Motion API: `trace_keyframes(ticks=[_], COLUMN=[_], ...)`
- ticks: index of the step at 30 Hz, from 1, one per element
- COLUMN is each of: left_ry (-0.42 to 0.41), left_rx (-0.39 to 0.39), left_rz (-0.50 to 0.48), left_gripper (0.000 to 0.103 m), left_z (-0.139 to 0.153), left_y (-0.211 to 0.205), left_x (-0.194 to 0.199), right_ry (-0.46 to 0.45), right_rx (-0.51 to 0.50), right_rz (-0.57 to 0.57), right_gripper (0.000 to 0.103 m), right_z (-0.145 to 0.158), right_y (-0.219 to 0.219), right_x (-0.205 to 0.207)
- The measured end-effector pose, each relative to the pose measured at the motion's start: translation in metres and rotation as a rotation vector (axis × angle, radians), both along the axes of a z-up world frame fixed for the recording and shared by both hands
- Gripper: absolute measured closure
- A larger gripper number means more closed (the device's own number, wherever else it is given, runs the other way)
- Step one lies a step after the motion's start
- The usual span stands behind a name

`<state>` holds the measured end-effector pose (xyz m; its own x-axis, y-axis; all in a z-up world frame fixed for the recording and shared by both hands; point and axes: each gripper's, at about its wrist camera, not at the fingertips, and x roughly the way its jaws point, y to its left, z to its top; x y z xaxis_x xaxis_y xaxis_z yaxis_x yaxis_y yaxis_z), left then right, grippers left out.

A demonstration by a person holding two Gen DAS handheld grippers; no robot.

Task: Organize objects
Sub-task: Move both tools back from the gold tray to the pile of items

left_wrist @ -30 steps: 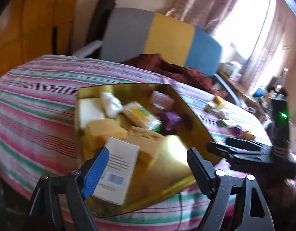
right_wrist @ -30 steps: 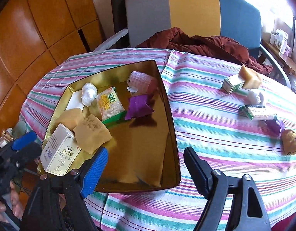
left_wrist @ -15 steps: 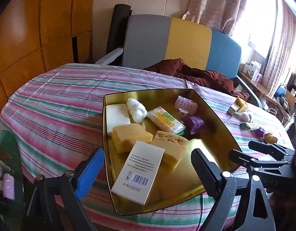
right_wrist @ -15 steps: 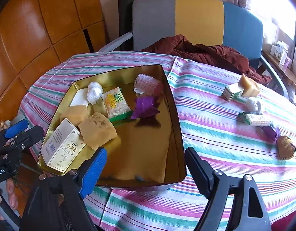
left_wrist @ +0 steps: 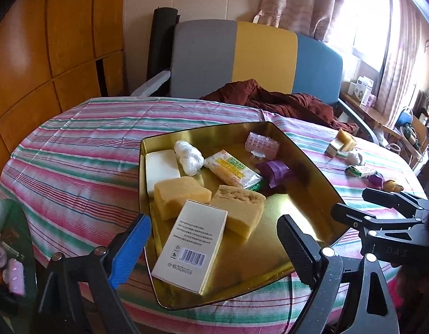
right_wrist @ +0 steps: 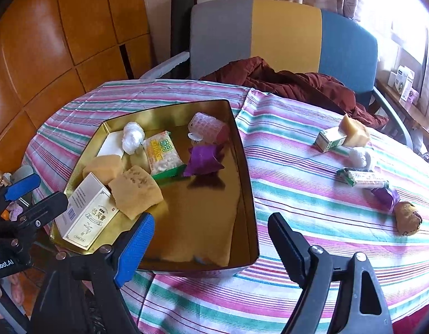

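A gold tray (left_wrist: 312, 167) (right_wrist: 246, 172) sits on the striped round table. It holds a white box (left_wrist: 190, 246) (right_wrist: 87, 213), two yellow sponges (left_wrist: 181, 194) (right_wrist: 136, 190), a snack packet (left_wrist: 232, 169) (right_wrist: 163, 151), a purple pouch (right_wrist: 203, 160), a white wad (left_wrist: 188, 156) and a clear pink case (right_wrist: 207, 128). My left gripper (left_wrist: 214, 247) is open and empty, near the tray's front edge. My right gripper (right_wrist: 211, 246) is open and empty at the tray's near right corner.
Loose items lie on the table's right side: a small box with a sponge (right_wrist: 342, 135), a white wad (right_wrist: 360, 157), a green packet (right_wrist: 362, 178), a purple pouch (right_wrist: 385, 196), a brown lump (right_wrist: 406, 217). A chair with a maroon cloth (right_wrist: 284, 79) stands behind.
Both grippers have drawn back and risen a little from the tray. The left view has steadied and swung left, so more of the table shows. Nothing was picked up.
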<state>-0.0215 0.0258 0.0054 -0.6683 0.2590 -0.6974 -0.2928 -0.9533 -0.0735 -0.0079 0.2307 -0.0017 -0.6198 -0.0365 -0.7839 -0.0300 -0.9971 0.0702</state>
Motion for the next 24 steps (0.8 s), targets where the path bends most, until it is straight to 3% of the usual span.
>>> trace_keyframes(ticks=[4,14,19,24], left_ry=[-0.012,-0.035,-0.037,-0.031], left_rx=[-0.002,-0.005,-0.005,-0.019], left_rz=[-0.013,-0.044,-0.061,-0.086], left_gripper=[0.006,0.005,0.005,0.005], left_z=[-0.003,-0.007,-0.007,-0.002], left_y=[0.004,0.012,0.017,0.027], left_x=[0.000,-0.003,-0.004,-0.005], right_ry=[-0.006,-0.031,-0.040,-0.025], right_rx=[0.004,0.046,0.125,0.170], right_rz=[0.000,-0.075,-0.157,-0.322], right_gripper=[0.013,0.013,0.013,0.013], right_z=[-0.003,-0.006,-0.001,0.001], right_y=[0.004,0.046,0.101,0.189], right_x=[0.000,-0.005,-0.008,-0.008])
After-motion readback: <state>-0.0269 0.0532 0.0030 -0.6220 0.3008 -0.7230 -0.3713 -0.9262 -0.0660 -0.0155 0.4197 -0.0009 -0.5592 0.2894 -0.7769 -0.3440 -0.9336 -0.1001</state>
